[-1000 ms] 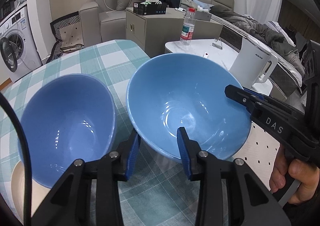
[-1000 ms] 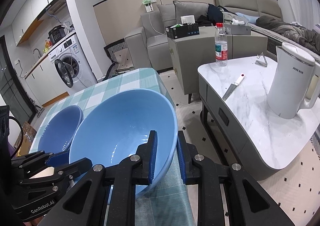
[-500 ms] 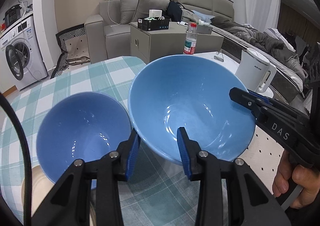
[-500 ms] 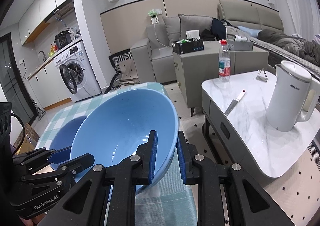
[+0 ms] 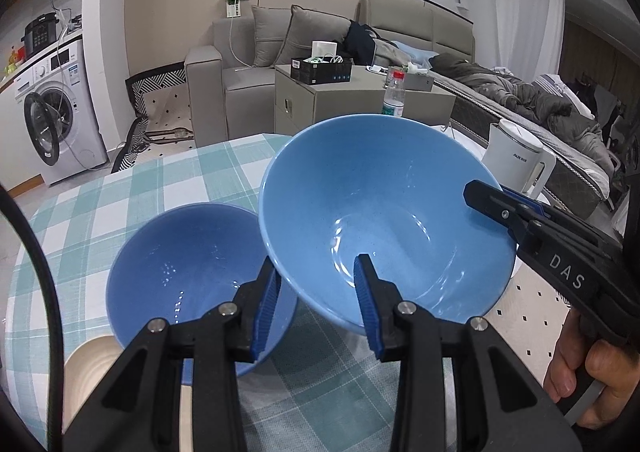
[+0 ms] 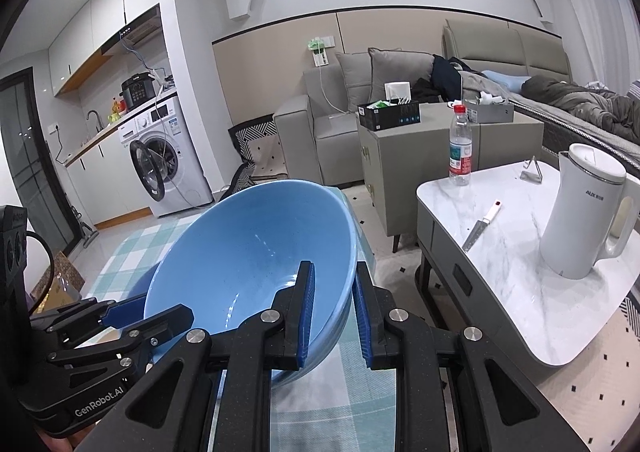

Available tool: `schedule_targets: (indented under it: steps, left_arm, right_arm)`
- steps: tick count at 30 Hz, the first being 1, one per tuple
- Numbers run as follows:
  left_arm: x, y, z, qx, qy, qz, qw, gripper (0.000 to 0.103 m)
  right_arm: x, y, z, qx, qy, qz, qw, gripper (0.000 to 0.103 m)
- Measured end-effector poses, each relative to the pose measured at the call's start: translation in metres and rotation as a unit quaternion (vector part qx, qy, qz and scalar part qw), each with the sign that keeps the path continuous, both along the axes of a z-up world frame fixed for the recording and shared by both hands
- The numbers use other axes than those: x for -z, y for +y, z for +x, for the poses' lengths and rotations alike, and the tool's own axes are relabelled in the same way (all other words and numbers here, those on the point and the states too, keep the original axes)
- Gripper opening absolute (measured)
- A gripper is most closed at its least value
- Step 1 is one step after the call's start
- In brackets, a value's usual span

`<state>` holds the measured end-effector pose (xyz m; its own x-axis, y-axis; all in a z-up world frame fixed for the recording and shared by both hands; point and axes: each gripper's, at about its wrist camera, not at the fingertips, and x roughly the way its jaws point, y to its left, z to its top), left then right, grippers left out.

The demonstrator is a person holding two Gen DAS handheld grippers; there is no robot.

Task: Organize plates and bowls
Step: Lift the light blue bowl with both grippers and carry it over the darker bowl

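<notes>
Right tongs (image 6: 334,308) clamp big bowl (image 5: 384,212) rim, tilted above table (image 5: 120,192). Left tongs (image 5: 316,304) apart, empty. Small bowl (image 5: 192,272) at 8 o'clock, kettle (image 6: 584,212) at 3.

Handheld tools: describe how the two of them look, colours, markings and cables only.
Both are matte black plastic with silver screws and ribbed blue pads. The left tool has a black cable curving past it, and "GenRobot.AI" printed in white on its side. The right tool carries white "DAS" lettering. The bare hand gripping it shows no sleeve.
</notes>
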<state>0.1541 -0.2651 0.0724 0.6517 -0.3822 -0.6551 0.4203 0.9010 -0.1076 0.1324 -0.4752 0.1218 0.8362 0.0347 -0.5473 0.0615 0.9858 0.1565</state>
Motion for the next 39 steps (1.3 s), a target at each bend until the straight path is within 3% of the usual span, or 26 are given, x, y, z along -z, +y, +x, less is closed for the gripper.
schedule_targets:
  steps: [22,39]
  left_arm:
    - [-0.016,0.044,-0.004,-0.048,-0.031,-0.007,0.9984,0.036]
    - [-0.014,0.082,0.0,-0.08,-0.032,-0.006,0.9963,0.036]
  right_arm:
    - [-0.013,0.05,0.001,-0.018,-0.028,-0.012,0.999,0.02]
    - [0.003,0.09,0.013,-0.054,-0.018,-0.009,0.998,0.021]
